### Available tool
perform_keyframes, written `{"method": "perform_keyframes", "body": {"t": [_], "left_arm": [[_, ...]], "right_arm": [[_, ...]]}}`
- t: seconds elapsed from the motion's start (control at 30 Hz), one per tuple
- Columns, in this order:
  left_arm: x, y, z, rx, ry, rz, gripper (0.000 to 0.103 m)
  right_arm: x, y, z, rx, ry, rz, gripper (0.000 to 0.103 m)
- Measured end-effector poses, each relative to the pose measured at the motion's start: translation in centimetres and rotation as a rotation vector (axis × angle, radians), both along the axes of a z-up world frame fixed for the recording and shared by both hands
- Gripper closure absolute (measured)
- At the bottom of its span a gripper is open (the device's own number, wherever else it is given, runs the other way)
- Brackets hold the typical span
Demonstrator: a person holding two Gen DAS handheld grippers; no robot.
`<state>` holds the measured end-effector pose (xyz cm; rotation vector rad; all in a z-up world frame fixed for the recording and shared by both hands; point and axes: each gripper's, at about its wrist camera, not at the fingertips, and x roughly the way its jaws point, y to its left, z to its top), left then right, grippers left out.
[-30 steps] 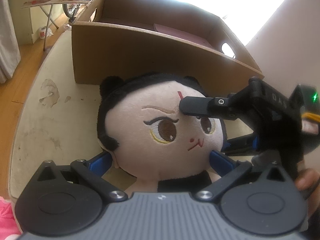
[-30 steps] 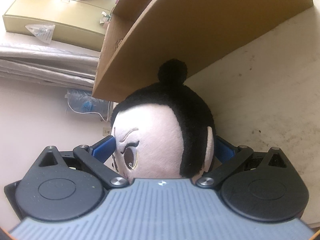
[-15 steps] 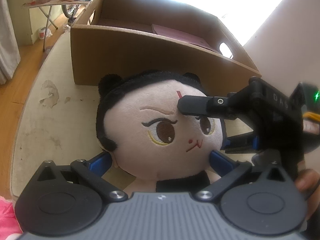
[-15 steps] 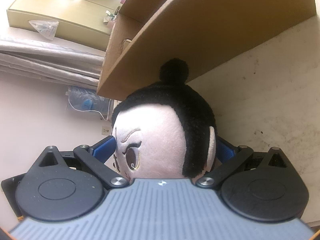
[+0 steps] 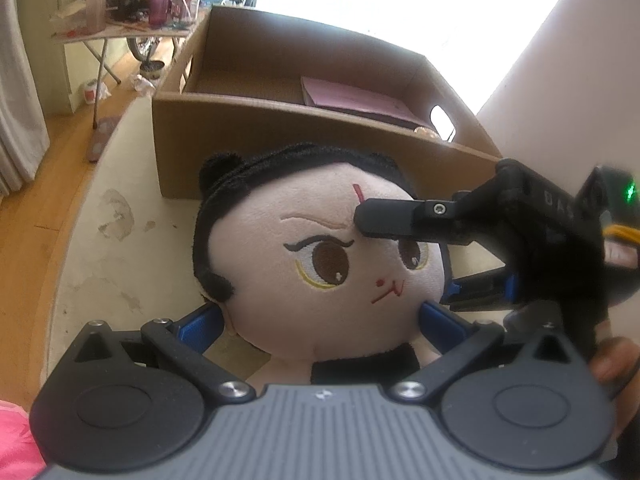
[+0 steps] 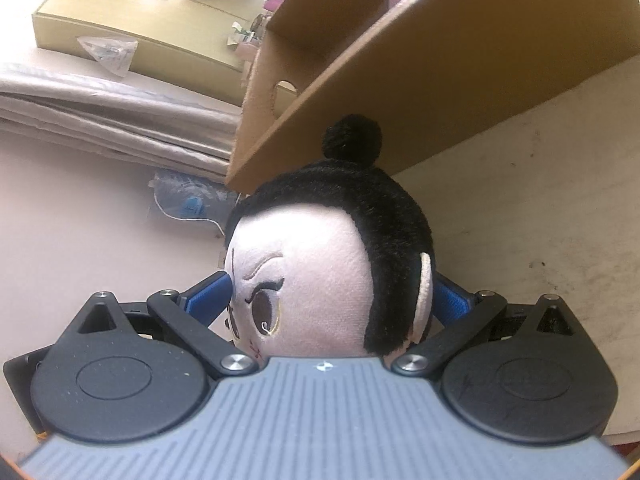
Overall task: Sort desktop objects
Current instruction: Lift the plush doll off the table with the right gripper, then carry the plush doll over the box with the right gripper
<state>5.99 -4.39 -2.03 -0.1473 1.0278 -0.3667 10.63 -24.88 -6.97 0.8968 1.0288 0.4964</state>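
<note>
Both grippers, left and right, clamped on doll head; soft plush may squirm loose or catch box wall on lift.

Wooden floor, cluttered folding table, bright window behind.

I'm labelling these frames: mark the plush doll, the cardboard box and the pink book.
plush doll (image 5: 320, 256): left wrist view, cheek.
cardboard box (image 5: 280, 136): left wrist view, near wall.
pink book (image 5: 352, 98): left wrist view, cover.
</note>
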Motion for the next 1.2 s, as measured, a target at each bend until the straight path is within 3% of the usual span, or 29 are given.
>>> {"method": "perform_keyframes", "body": {"t": [0.47, 0.73, 1.2], "left_arm": [[1.0, -0.1, 3.5, 0.022, -0.115, 0.035, 0.0], [2.2, 0.4, 6.2, 0.045, -0.212, 0.049, 0.0], [10.1, -0.6, 10.8, 0.084, -0.367, 0.037, 0.0]], "right_arm": [[0.1, 0.2, 3.8, 0.03, -0.074, 0.03, 0.0], [2.3, 1.1, 7.1, 0.033, -0.134, 0.062, 0.0], [10.0, 1.8, 13.9, 0.021, -0.257, 0.038, 0.0]]}}
